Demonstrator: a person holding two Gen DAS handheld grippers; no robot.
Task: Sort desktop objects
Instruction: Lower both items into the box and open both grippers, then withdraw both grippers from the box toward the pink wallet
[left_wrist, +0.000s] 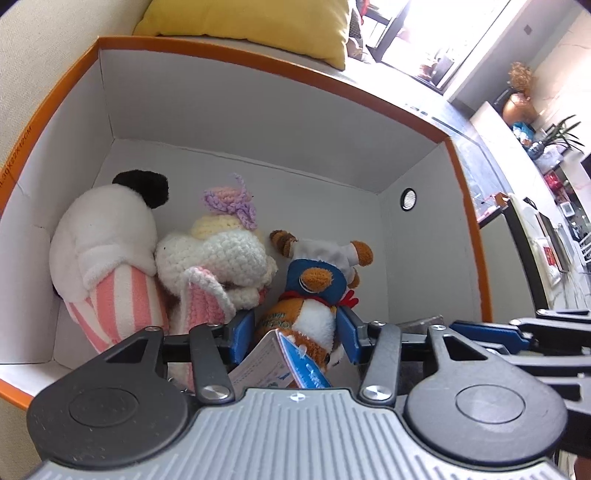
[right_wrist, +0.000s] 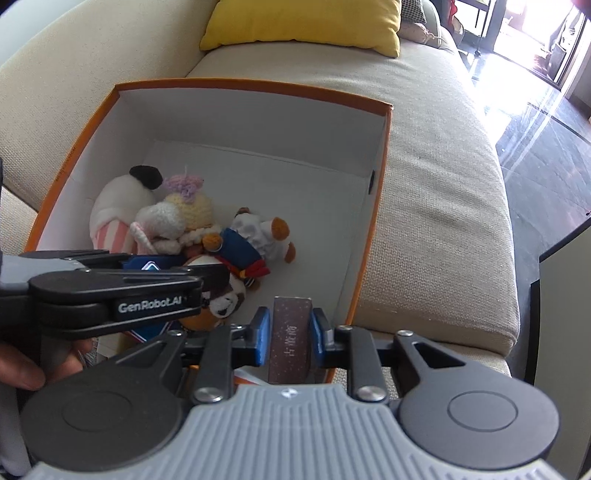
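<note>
We are in the placing step: our left gripper (left_wrist: 295, 334) clamps a plush toy (left_wrist: 314, 321) low inside the orange box (left_wrist: 266, 66). Our right gripper (right_wrist: 287, 338) pinches a brown carton (right_wrist: 290, 332) at the near rim. Next we should probably release the toy, then lower the carton in.
</note>
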